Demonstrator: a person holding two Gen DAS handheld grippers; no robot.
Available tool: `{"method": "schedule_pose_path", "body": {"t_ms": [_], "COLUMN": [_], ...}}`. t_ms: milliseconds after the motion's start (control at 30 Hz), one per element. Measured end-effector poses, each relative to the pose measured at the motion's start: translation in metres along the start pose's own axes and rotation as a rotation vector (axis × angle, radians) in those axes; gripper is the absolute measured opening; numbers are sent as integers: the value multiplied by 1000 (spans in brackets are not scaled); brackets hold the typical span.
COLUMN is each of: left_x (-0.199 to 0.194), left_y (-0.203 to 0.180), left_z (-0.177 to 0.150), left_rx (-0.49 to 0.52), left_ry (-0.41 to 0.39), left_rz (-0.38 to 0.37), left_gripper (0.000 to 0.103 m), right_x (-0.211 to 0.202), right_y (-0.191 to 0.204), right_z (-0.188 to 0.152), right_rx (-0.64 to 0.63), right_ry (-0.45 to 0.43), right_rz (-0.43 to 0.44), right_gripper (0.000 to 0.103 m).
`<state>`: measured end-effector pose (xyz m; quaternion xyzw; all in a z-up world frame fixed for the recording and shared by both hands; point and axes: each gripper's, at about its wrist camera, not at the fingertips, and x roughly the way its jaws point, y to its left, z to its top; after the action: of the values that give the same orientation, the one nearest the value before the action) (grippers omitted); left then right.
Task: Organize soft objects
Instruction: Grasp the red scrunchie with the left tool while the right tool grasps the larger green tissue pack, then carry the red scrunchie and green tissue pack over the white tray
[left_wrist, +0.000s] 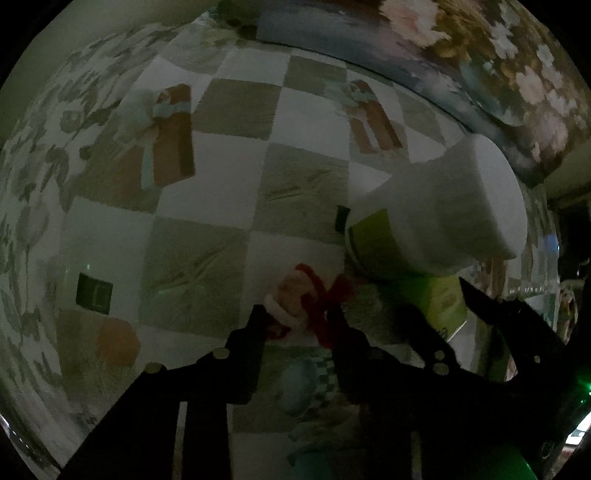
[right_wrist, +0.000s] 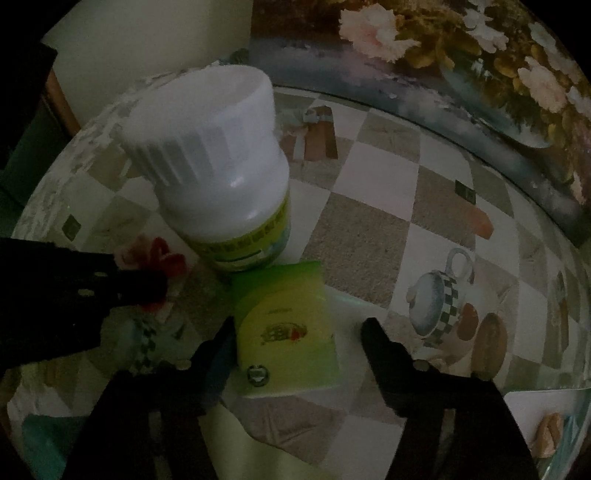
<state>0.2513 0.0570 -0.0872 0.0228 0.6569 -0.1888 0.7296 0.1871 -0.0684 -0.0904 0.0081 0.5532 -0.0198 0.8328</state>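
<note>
A small red and pink soft object (left_wrist: 303, 302) lies on the checkered tablecloth (left_wrist: 229, 192). My left gripper (left_wrist: 299, 321) is closed around it; its fingers pinch the red part. The same object shows in the right wrist view (right_wrist: 155, 258), held by the left gripper's fingers (right_wrist: 122, 284). My right gripper (right_wrist: 295, 336) is open, its fingers on either side of a small green box (right_wrist: 284, 332) that lies flat on the table. The right gripper's fingers (left_wrist: 491, 306) also show at the right of the left wrist view.
A white jar with a white ribbed lid and green label (right_wrist: 218, 170) stands just behind the green box and also shows in the left wrist view (left_wrist: 436, 214). A floral painting (right_wrist: 461, 55) leans along the table's far edge. The table edge (right_wrist: 546, 387) is at the right.
</note>
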Motion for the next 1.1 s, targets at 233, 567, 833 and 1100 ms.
{"method": "schedule_pose_path", "body": {"t_ms": [233,567,833,1100], "left_x": [-9,-45,-90,-129], "left_y": [20,33,10,-32], "left_z": [-7,-35,-62,-89], "left_rx": [-75,-157,-189,-173], "left_ry": [-8,-57,-160,-250], "left_rz": [-5,-21,-32,-54], "left_gripper": [28,28,28,28], "right_x": [-6,-41,-74,-122], "right_y": [-13,-32,-47,-57], "right_z": [-8,-20,-34,-62], "right_rx": [44,120,180,238], "right_ry": [11,-14,-46,-103], "right_rz": [9,48,82,87], "right_gripper": [53,50,50,50]}}
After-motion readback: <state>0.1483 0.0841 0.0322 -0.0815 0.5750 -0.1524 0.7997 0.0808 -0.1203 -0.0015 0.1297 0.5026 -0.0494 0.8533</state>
